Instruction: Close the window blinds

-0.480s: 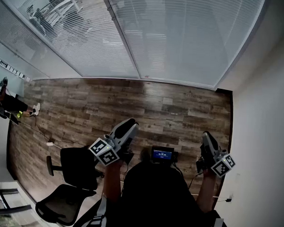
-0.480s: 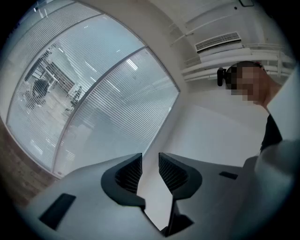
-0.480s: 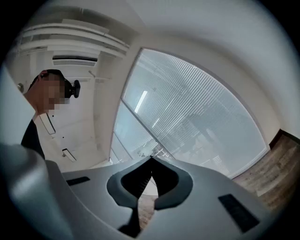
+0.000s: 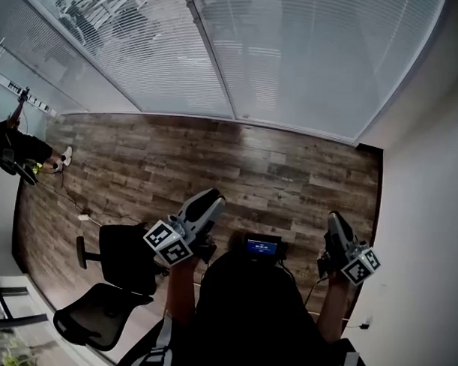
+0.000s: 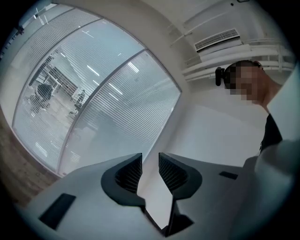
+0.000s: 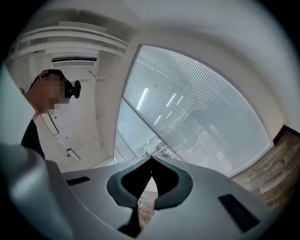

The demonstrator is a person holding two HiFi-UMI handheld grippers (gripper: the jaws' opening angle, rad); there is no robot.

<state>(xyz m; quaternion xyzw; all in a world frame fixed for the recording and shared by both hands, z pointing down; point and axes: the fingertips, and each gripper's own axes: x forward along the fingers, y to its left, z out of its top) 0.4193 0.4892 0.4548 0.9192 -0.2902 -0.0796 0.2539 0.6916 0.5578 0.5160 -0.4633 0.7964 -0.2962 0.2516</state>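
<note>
Two grippers sit low in the head view, well apart from the window blinds (image 4: 308, 61), and both show in nearly the same places as half a second ago. What differs is the view itself: the blinds' lower edge now lies a little lower and more tilted. The black office chair (image 4: 121, 265), on the near side of the wooden floor (image 4: 215, 163) from the blinds, has slid slightly toward the left edge. A person (image 4: 12, 152) off to the blinds' left now shows a bit higher. The left gripper (image 4: 210, 198) points toward the blinds with its jaws spread by a narrow gap, and its own view shows only the blinds and white wall through that gap. The right gripper (image 4: 334, 217) also points toward the blinds; in its own view its jaws are pressed together at the tips with nothing pinched. The blinds hang lowered over both panes on either side of a grey frame bar (image 4: 211, 50). Dim shapes show through the left pane, so its slats seem tilted partly open, though the wide lens leaves that unsure.
</note>
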